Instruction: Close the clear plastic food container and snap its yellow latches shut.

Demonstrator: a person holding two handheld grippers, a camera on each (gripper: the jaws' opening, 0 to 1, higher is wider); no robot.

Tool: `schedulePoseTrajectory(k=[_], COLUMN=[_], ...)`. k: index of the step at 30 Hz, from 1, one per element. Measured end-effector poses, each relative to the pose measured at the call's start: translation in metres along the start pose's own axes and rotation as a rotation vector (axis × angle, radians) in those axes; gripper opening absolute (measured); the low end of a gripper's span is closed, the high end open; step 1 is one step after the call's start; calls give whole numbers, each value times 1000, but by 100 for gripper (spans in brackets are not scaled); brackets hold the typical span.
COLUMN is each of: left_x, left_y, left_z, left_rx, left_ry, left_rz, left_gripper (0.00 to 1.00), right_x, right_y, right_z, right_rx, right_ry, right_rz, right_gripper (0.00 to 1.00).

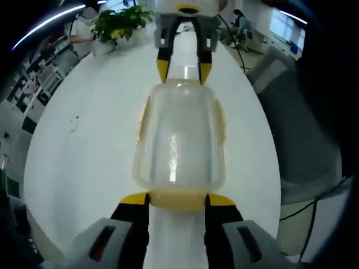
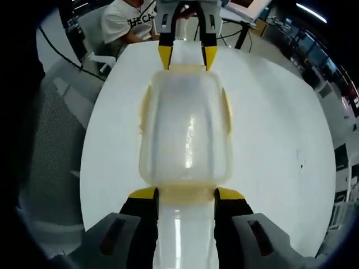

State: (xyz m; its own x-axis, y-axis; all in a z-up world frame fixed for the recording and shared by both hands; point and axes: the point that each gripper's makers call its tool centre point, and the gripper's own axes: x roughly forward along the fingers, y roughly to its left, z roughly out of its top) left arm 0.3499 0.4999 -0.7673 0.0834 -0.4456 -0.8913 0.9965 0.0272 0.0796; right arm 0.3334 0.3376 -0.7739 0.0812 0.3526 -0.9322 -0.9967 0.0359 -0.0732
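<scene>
Clear plastic food container (image 1: 179, 137) sits lid-on in the middle of a white desk (image 1: 84, 145), between the two hand-held grippers, which face each other across it. In the left gripper view, the left hand-held gripper (image 1: 178, 197) has its yellow-tipped jaws spread, one at each corner of the near yellow end latch (image 1: 178, 199), touching or just beside it; released, not clamping anything. The right hand-held gripper (image 1: 183, 72) shows at the far end, jaws also apart, tips at the container's far edge. The right gripper view mirrors this: right hand-held gripper (image 2: 185, 194) released at its near end. Yellow side latches (image 2: 146, 109) lie along the long sides; whether they're snapped is hard to tell. Potted plant (image 1: 120, 22) at far desk edge; person in white shirt (image 2: 126, 19) seated beyond.
</scene>
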Motion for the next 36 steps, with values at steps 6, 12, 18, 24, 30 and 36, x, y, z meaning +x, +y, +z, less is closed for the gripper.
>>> schedulePoseTrajectory(k=[6, 12, 18, 24, 30, 36], left_x=[1, 4, 11, 17, 25, 37], left_y=[1, -1, -6, -9, -11, -12], left_z=[7, 19, 30, 45, 62, 78], left_rx=[-4, -15, -18, -28, -37, -42], left_ry=[2, -12, -12, -19, -27, -24], left_rz=[11, 5, -2, -5, -9, -11], left_gripper=[32, 32, 32, 32, 32, 32], right_x=[-6, -8, -12, -17, -25, -28], right_y=[-1, 0, 3, 5, 5, 4], right_z=[-4, -16, -30, -46, -62, -81], right_rx=[2, -5, -3, 0, 2, 10], right_ry=[-11, -2, -9, -10, -16, -12], right_rz=[4, 2, 0, 3, 7, 11], right_gripper=[35, 35, 35, 35, 35, 35])
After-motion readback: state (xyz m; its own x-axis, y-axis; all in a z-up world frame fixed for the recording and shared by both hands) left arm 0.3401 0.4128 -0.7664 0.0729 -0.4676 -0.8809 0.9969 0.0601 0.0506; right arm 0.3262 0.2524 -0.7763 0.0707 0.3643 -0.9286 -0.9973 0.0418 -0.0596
